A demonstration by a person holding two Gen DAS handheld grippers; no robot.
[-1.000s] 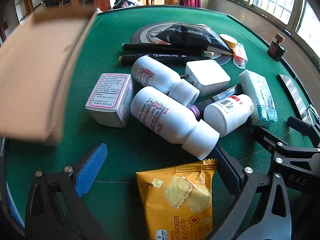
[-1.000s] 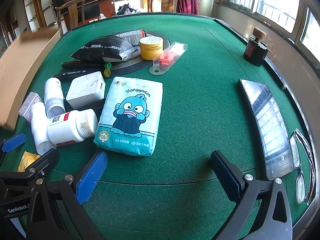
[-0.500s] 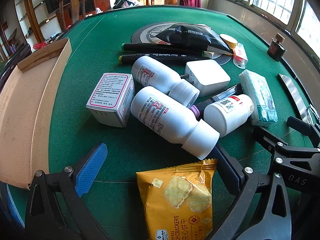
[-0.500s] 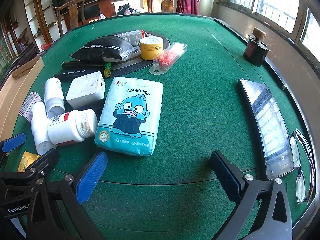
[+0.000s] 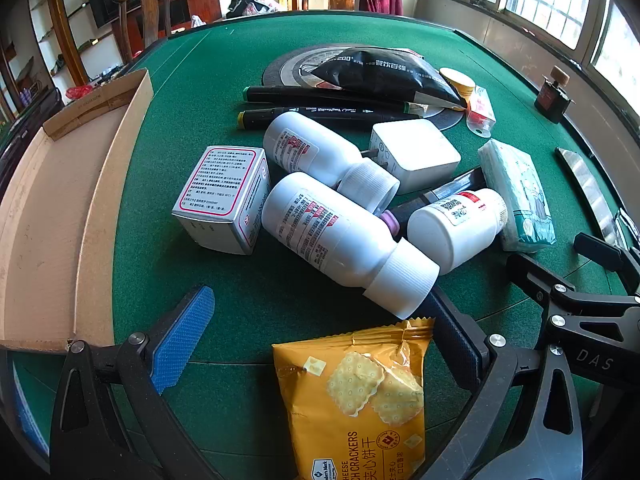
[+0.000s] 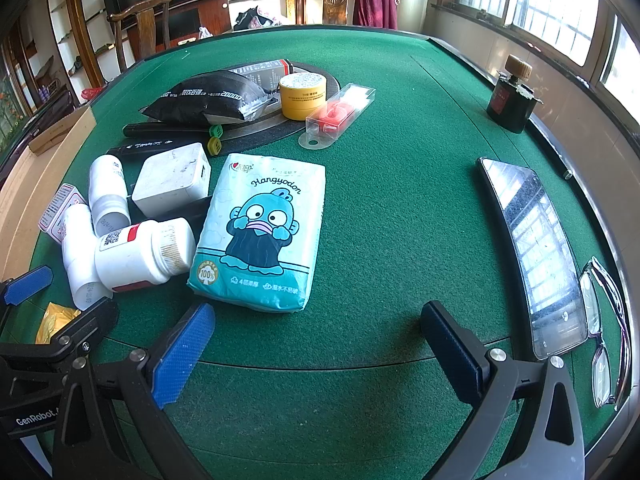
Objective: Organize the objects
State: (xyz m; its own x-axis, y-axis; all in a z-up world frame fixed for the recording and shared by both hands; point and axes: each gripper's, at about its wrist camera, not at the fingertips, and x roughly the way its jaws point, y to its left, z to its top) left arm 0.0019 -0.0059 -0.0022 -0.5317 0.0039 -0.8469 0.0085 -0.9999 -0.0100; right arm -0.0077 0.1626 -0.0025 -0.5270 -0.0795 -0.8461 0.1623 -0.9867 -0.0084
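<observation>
Cardboard tray (image 5: 52, 216) has come to rest at the bench (image 5: 208, 60) left edge, empty. Both the left hand-held gripper (image 5: 316, 336) and right hand-held gripper (image 6: 316, 340) stand wide, holding nothing. Bottles (image 5: 340, 236), box (image 5: 224, 196) and cracker packet (image 5: 356, 400) remain unsorted mid-bench; task barely begun.

The tabletop (image 5: 240, 48) is green felt. The bottles (image 5: 340, 236) are white with red-printed labels. The cracker bag (image 5: 360, 400) is yellow. The tissue pack (image 6: 260, 232) is teal with a blue cartoon fish. The snack pouch (image 5: 384, 72) is black, the tray (image 5: 52, 208) plain tan cardboard.
</observation>
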